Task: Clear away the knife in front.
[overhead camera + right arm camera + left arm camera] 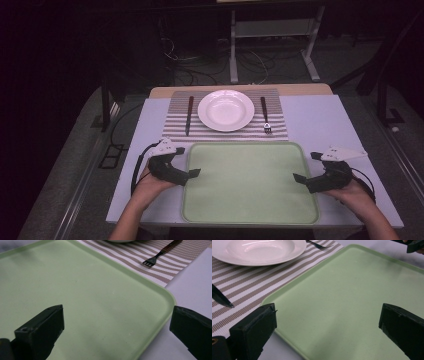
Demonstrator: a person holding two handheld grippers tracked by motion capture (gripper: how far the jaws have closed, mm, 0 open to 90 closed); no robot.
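The table [320, 120] carries 1 green tray [250, 182], 1 striped placemat [175, 125], 1 white plate [226, 110], 1 knife [189, 115] and 1 fork [264, 114]. There are 2 grippers, 1 left gripper [192, 173] and 1 right gripper [301, 178], each with 2 black jaws.

Pale green tray [250, 182], rectangular with rounded corners and a low rim, bare. Lying flat between left gripper [196, 172] and right gripper [297, 177], each at one short edge.

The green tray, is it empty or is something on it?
Empty: the green tray shows bare surface across all three views; both open grippers hover at its edges.
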